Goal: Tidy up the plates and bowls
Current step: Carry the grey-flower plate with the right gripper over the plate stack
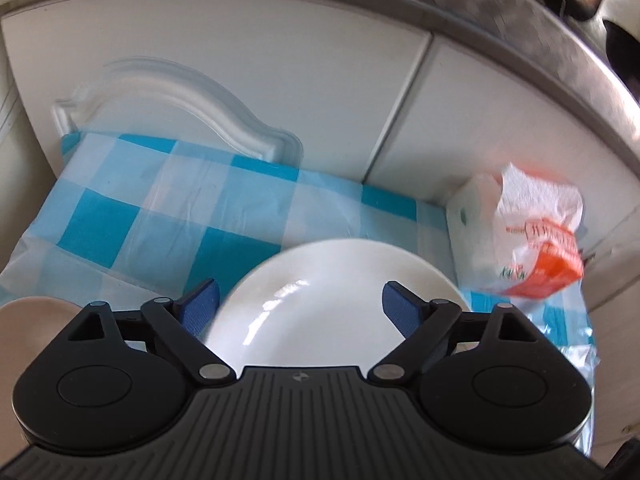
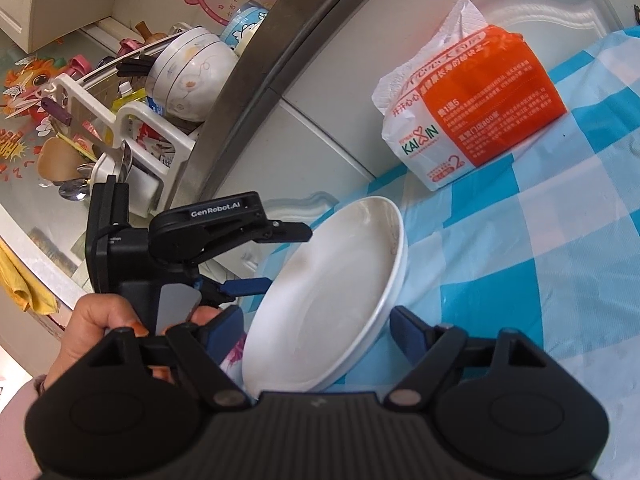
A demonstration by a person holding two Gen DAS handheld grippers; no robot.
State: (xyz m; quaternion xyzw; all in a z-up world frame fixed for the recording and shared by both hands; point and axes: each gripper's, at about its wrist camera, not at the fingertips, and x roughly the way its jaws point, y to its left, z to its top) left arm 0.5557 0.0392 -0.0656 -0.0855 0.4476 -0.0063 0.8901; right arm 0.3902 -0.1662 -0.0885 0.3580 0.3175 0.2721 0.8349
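Note:
A white plate (image 1: 320, 296) rests on the blue-checked tablecloth (image 1: 160, 208), just beyond my left gripper (image 1: 300, 304). That gripper is open, its blue pads (image 1: 202, 300) wide apart and off the rim. In the right wrist view the same plate (image 2: 332, 300) looks tilted and sits between the pads of my right gripper (image 2: 316, 328). It is open too, with no pad visibly pressing the rim. The left gripper (image 2: 272, 260), held by a hand (image 2: 92, 328), reaches the plate's far rim. A beige bowl (image 1: 28, 332) sits at the lower left.
An orange and white tissue pack (image 2: 476, 112) stands on the cloth near the white cabinet doors (image 1: 280, 80). A clear scalloped tray (image 1: 180, 108) leans against them. Beyond the steel counter edge (image 2: 256, 80), a dish rack (image 2: 132, 128) holds a patterned bowl (image 2: 188, 76) and cutlery.

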